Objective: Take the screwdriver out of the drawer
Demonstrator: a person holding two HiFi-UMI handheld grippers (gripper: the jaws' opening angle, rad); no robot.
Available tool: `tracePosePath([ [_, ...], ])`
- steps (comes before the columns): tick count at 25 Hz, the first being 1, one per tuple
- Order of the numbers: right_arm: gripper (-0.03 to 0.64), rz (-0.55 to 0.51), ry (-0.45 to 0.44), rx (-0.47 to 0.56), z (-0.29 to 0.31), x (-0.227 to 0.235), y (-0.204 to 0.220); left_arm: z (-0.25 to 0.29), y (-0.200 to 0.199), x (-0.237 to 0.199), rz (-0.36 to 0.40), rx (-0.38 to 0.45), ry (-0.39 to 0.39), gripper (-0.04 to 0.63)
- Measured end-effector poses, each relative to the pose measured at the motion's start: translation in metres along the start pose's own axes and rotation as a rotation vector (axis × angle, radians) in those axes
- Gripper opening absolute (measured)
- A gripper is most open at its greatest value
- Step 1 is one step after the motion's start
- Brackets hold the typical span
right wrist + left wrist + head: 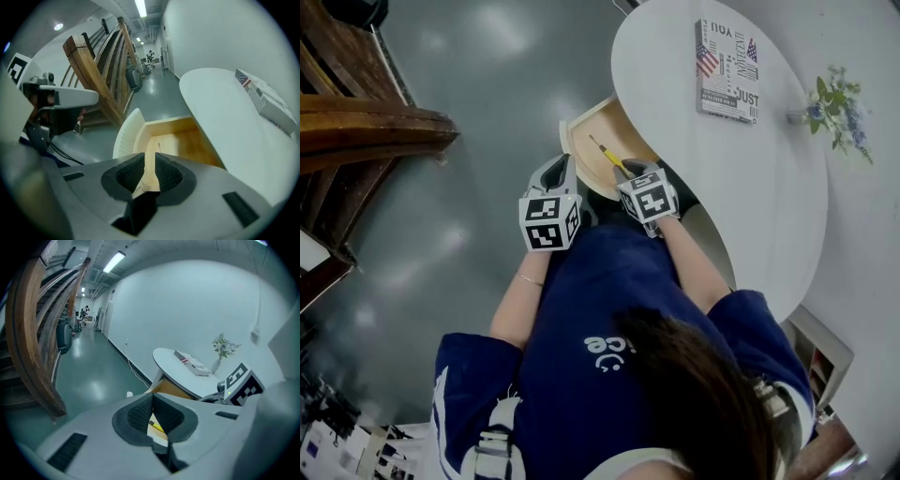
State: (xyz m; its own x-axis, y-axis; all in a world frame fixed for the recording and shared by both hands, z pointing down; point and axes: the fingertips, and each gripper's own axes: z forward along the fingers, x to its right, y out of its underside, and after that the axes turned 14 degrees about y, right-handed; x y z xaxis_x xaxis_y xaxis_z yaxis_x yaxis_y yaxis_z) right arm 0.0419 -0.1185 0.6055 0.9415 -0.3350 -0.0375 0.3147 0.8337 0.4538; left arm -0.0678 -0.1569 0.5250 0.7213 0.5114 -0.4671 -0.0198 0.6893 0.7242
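Left tongs (153, 394) clenched on nothing, right tongs (149, 155) barely parted, empty, at open drawer (579, 124), yellow-handled screwdriver (607, 156) inside

- In the head view, the handle end of the yellow-handled screwdriver (606, 155) is hidden behind the right gripper (630, 178).
- In the left gripper view, only a yellow sliver of it shows between the dark ribbed fingers (138, 413).
- The back of the pale wooden drawer (592, 127) is hidden under the round white surface (741, 178).
- The figures (84, 312) at the far end of the corridor are too small to tell.
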Motion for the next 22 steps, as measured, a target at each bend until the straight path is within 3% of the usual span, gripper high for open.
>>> tracePosePath([
  [9,0.166,-0.095,-0.062,-0.114,0.042,-0.01,0.008,-0.004,0.007,-0.014,-0.041,-0.006,-0.074,0.005],
  [22,0.176,-0.215,-0.048,-0.206,0.1,-0.01,0.021,-0.002,0.02,-0.024,-0.078,-0.035,-0.134,0.005],
])
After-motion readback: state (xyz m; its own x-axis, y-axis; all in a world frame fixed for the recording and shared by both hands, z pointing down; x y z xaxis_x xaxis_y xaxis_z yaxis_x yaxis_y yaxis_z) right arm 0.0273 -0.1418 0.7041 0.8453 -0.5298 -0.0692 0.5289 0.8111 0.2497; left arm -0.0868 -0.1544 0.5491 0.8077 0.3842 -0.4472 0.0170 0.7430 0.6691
